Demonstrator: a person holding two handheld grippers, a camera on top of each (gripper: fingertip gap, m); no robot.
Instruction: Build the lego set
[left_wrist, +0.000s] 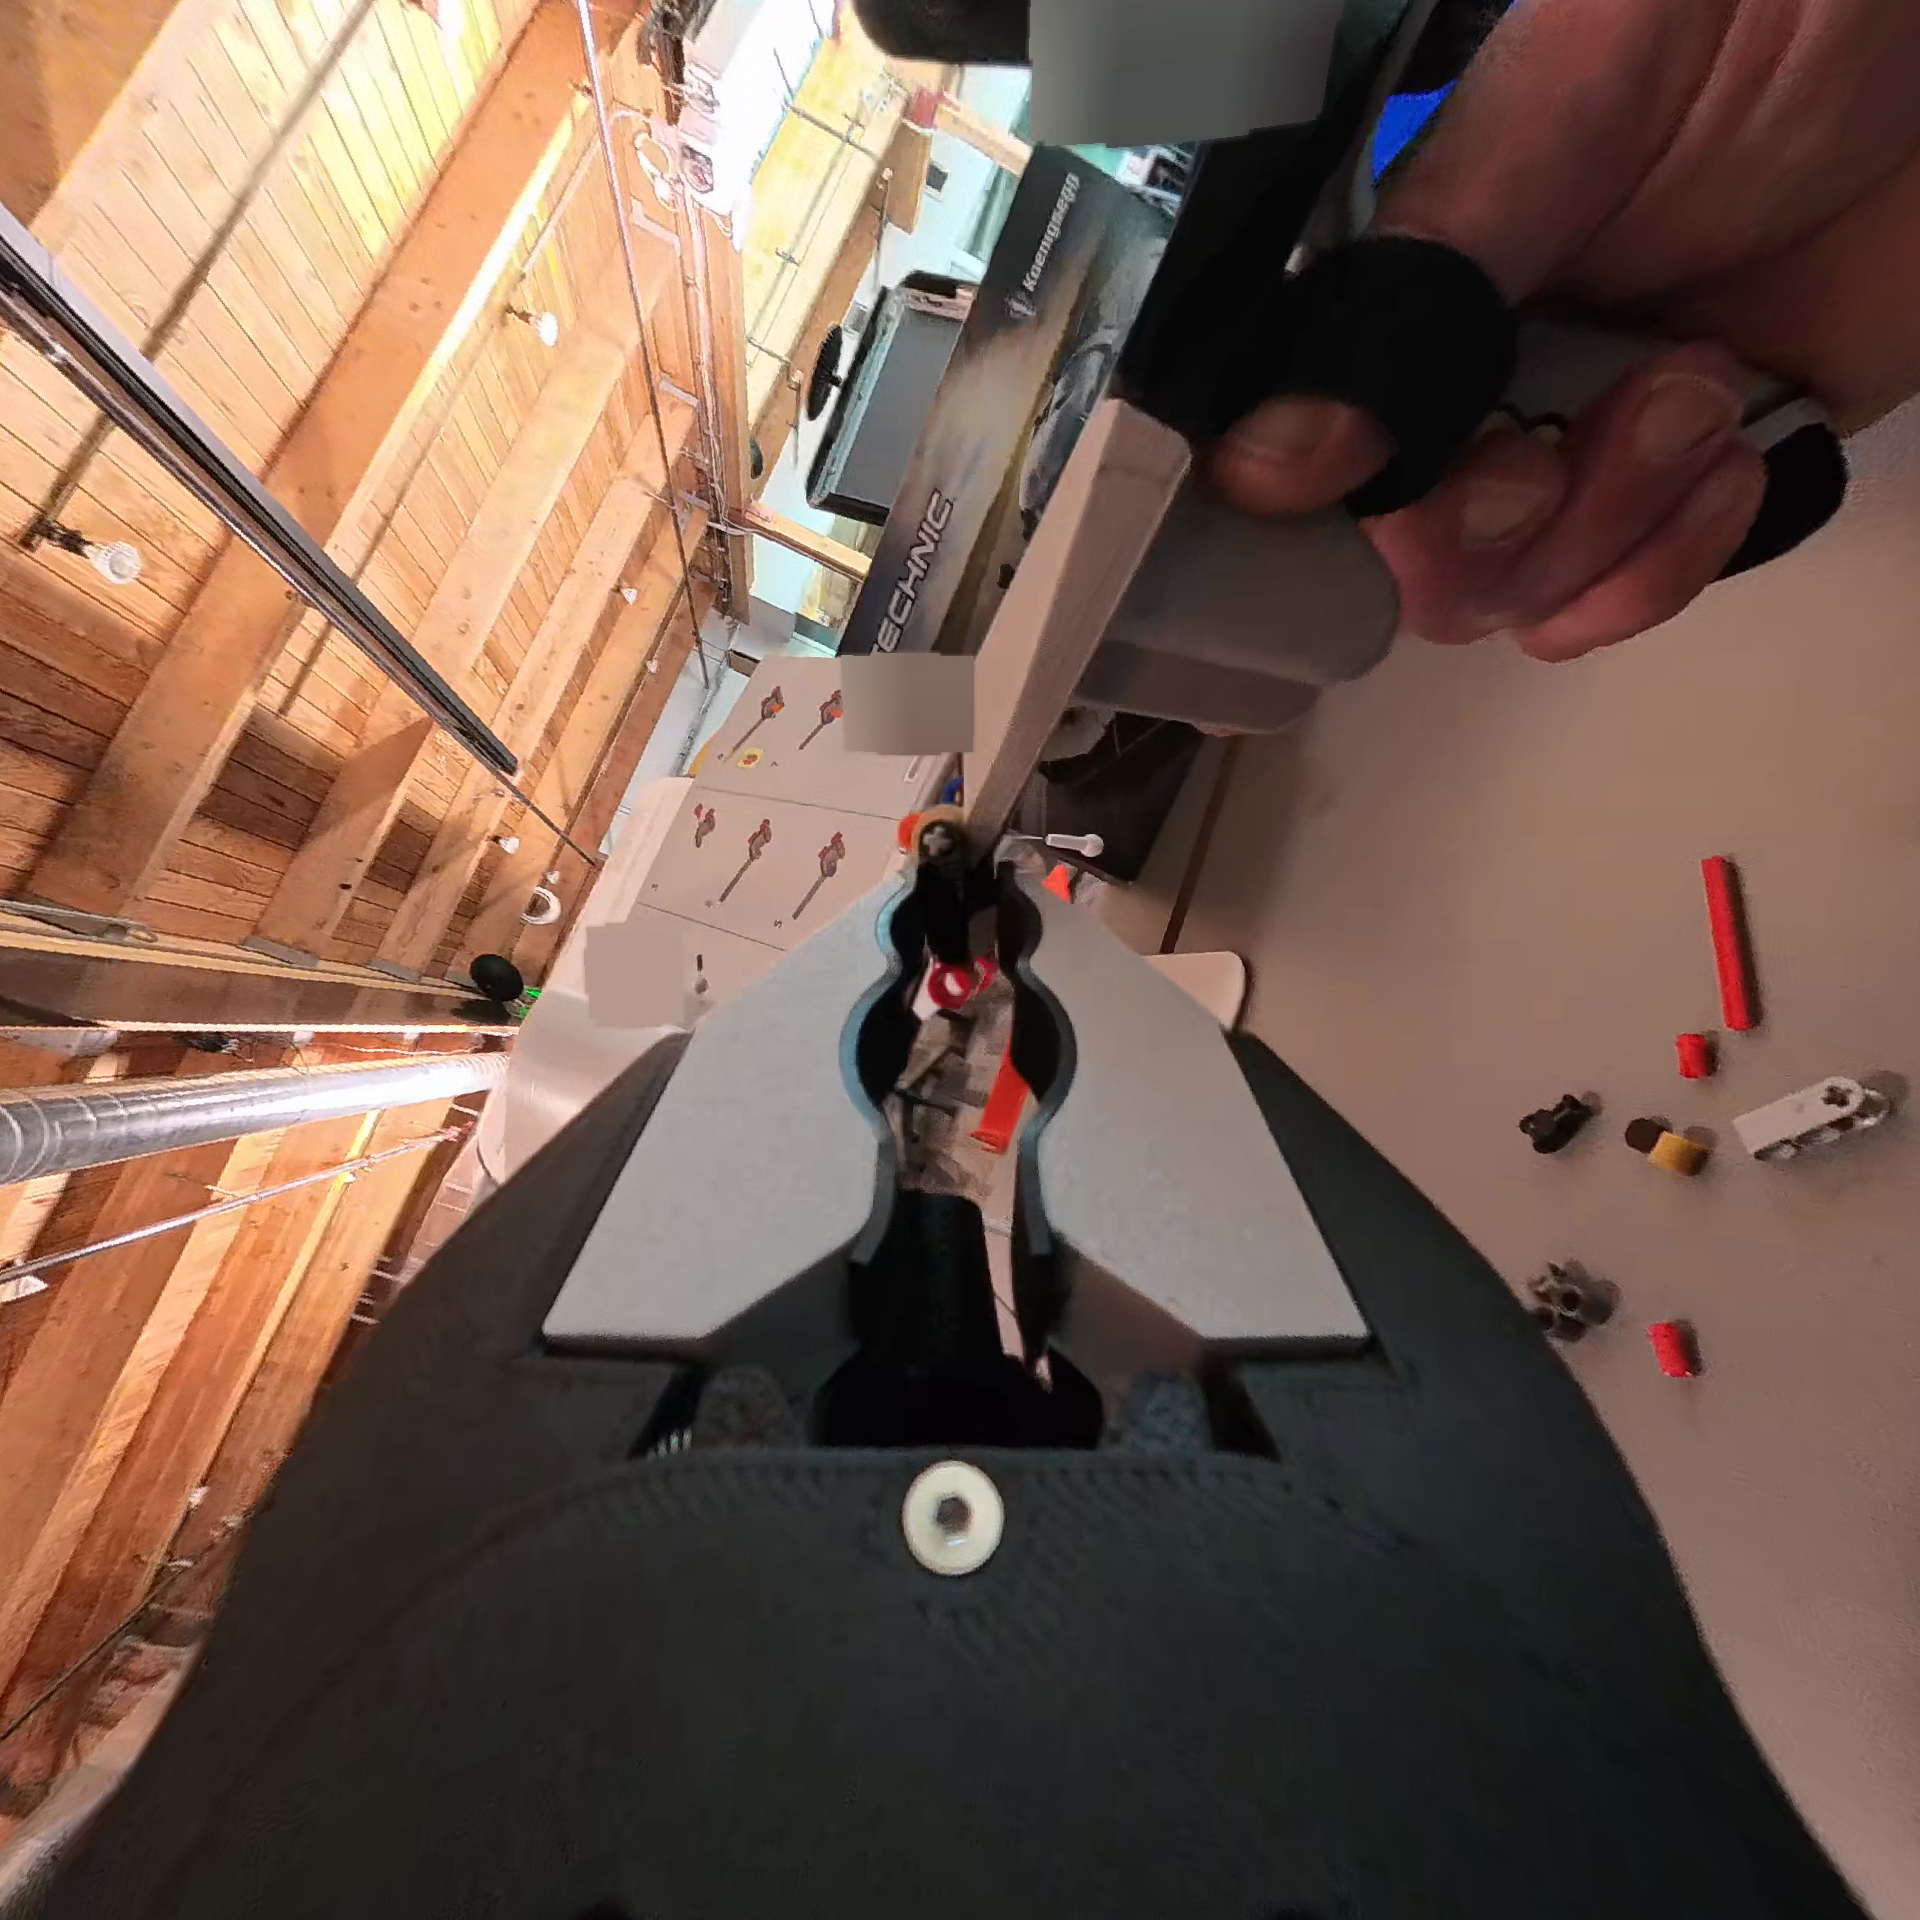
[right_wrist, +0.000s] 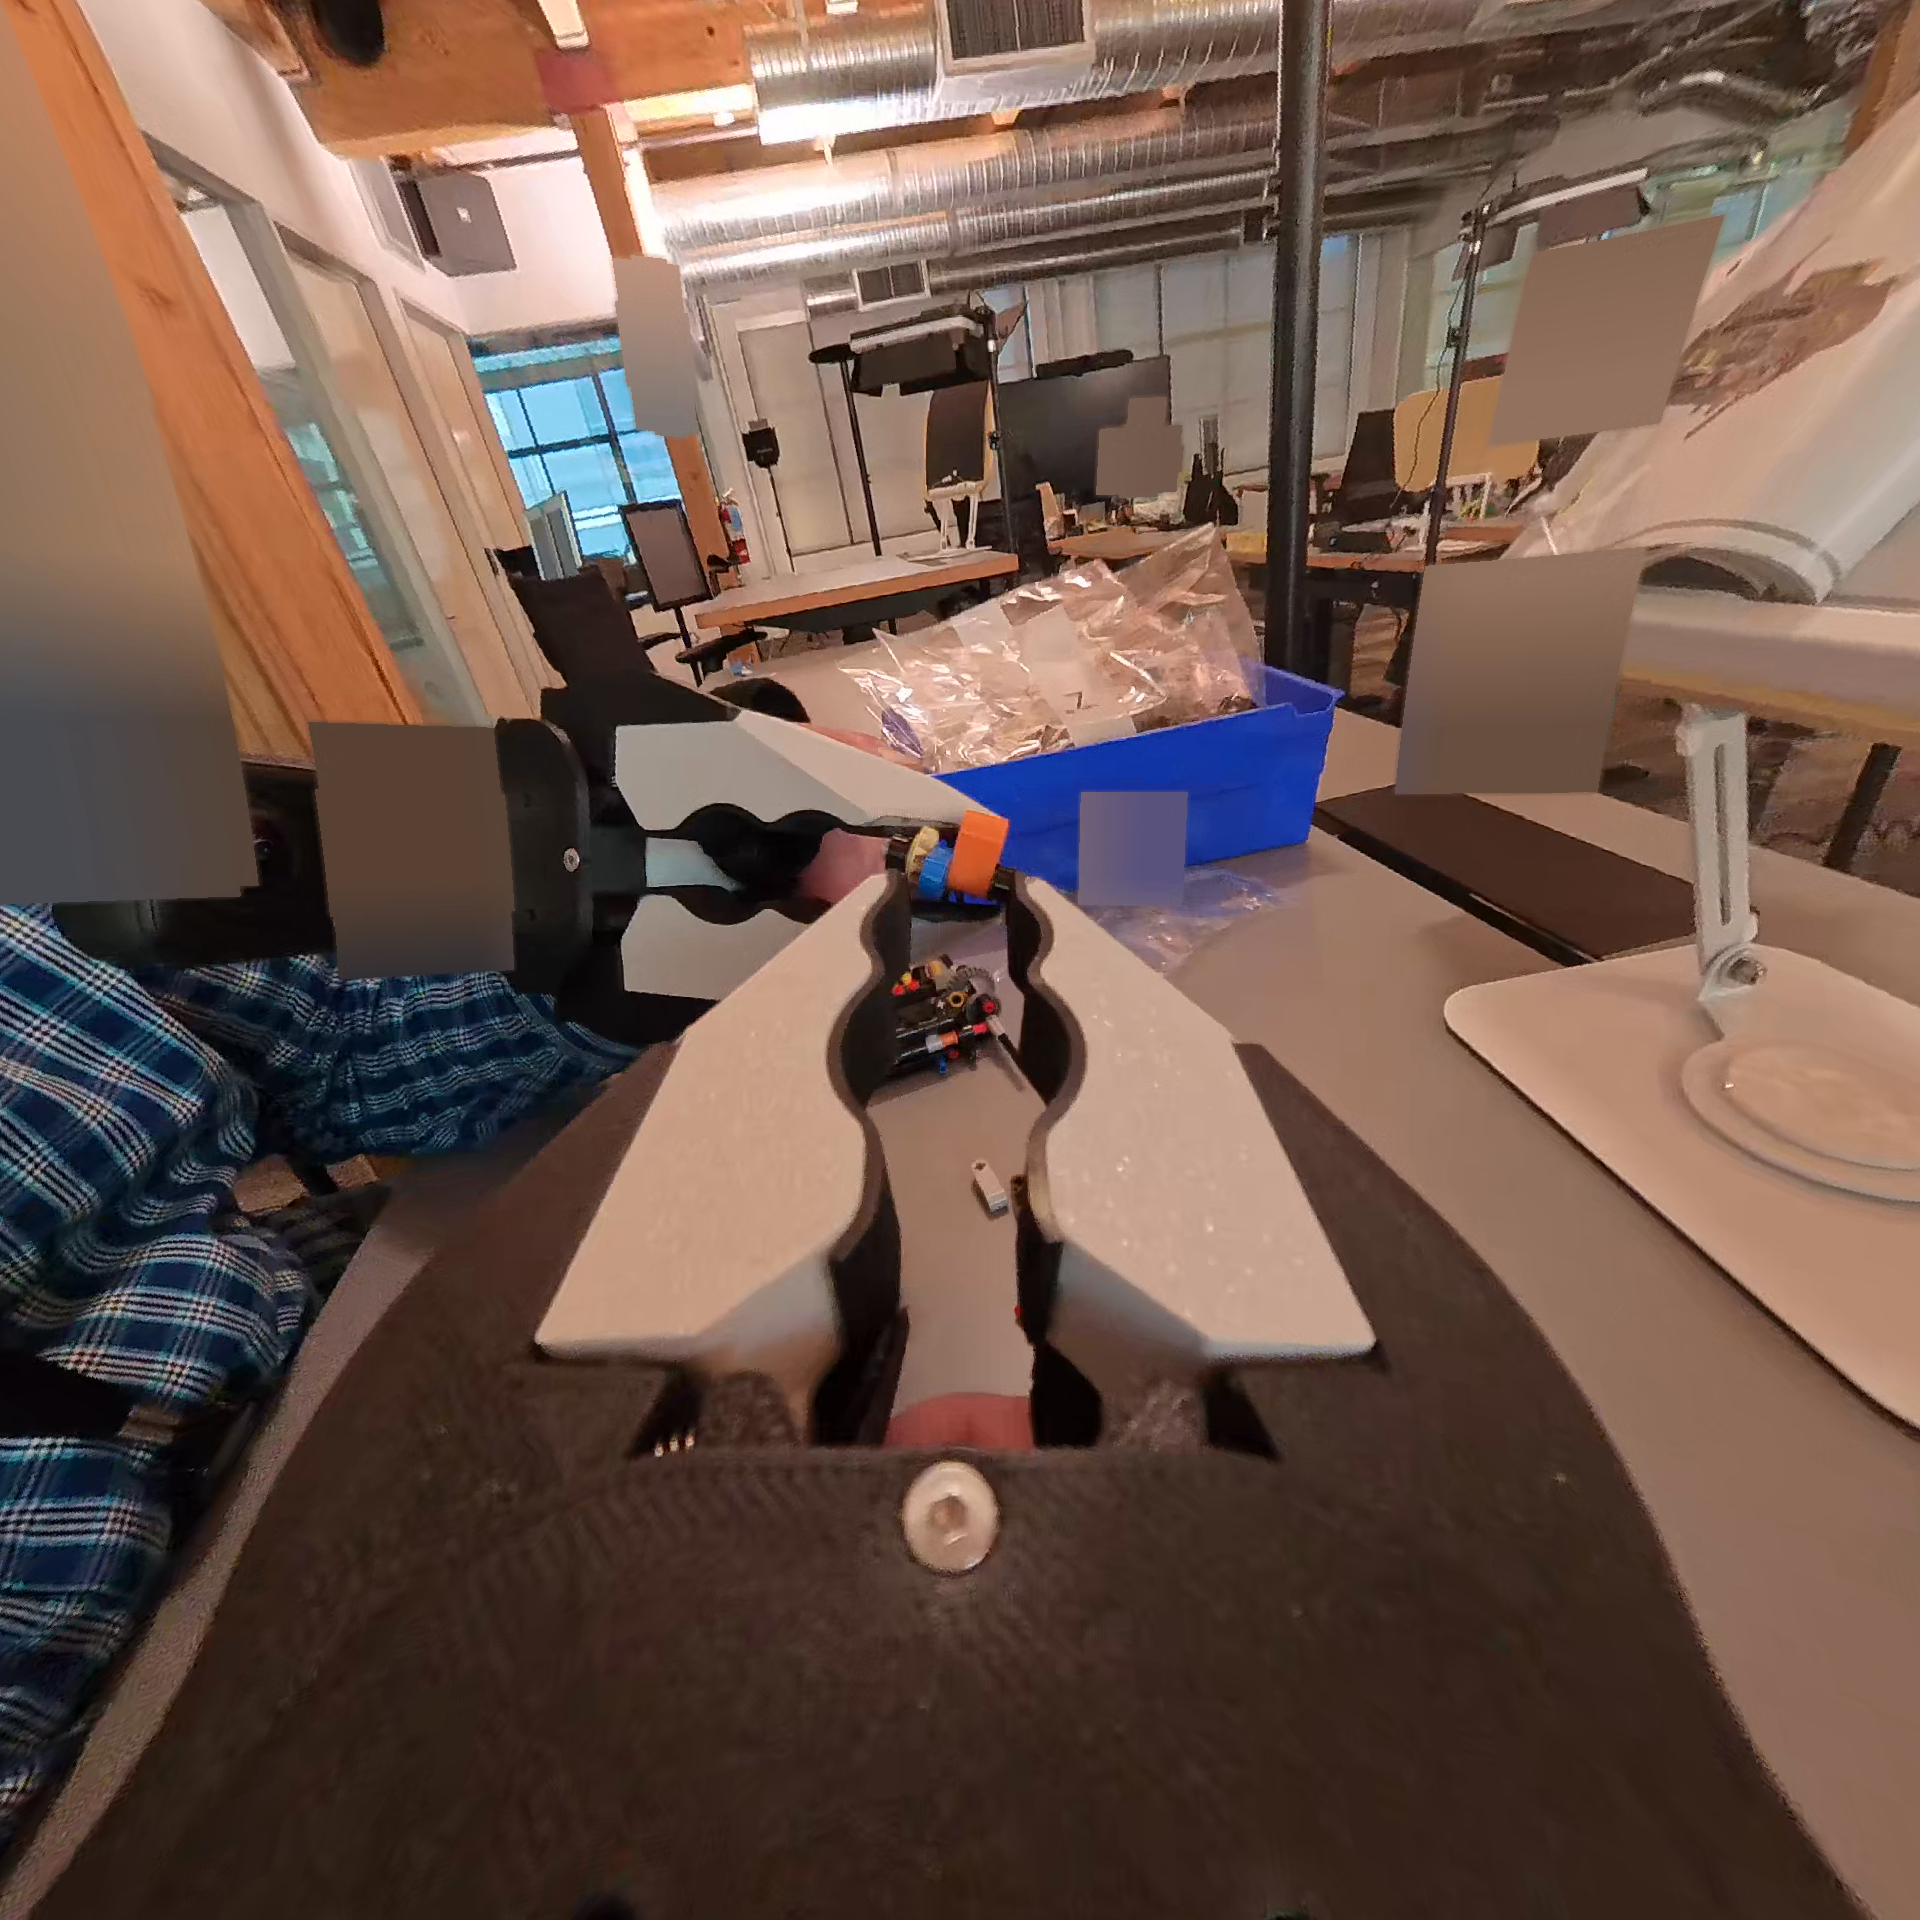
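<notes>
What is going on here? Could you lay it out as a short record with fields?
Setting: grey table in an open workshop
Left gripper: shut on a small lego assembly with orange, blue and yellow parts, held above the table
Right gripper: tips at the same assembly; cannot tell whether it grips
Loose pieces: long red axle, short red pins, white beam and small dark connectors on the table
Partly built model: on the table beyond the right gripper
Supplies: blue bin holding clear bags

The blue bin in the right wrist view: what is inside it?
The blue bin holds clear plastic bags heaped above its rim. Dark small parts show through; the bin's bottom is covered.
</notes>
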